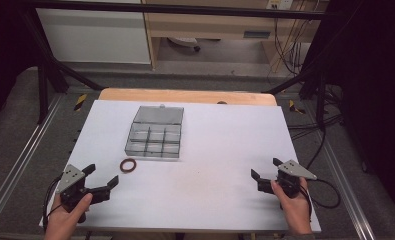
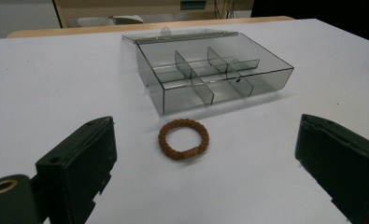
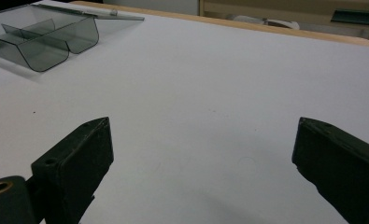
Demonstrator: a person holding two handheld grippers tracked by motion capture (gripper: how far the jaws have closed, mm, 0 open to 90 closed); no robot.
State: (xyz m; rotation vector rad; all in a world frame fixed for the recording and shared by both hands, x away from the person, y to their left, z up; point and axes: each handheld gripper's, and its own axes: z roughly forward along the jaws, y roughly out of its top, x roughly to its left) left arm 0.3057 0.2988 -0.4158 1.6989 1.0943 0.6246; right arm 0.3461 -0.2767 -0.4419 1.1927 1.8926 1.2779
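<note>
The left gripper (image 1: 102,179) has its jaws spread wide with nothing between them, and the right gripper (image 1: 266,170) likewise stands wide apart over bare tabletop. Just ahead of the left fingertips, lined up with the gap between them, lies a brown braided bracelet (image 2: 183,139), flat on the table and touching nothing.

It looks light and soft, a corded loop that would probably flex and slide on the smooth sheet if pushed, so a pinch across one side of the ring, one finger inside the hole and one outside, seems the safest hold.

A little beyond it sits a clear plastic box (image 2: 219,77), divided into compartments, its lid folded open away from the fingers. It looks thin and easily nudged.

The white table (image 1: 210,190) is smooth and matte. Farther off are grey carpet, black frame bars and a wooden desk.
</note>
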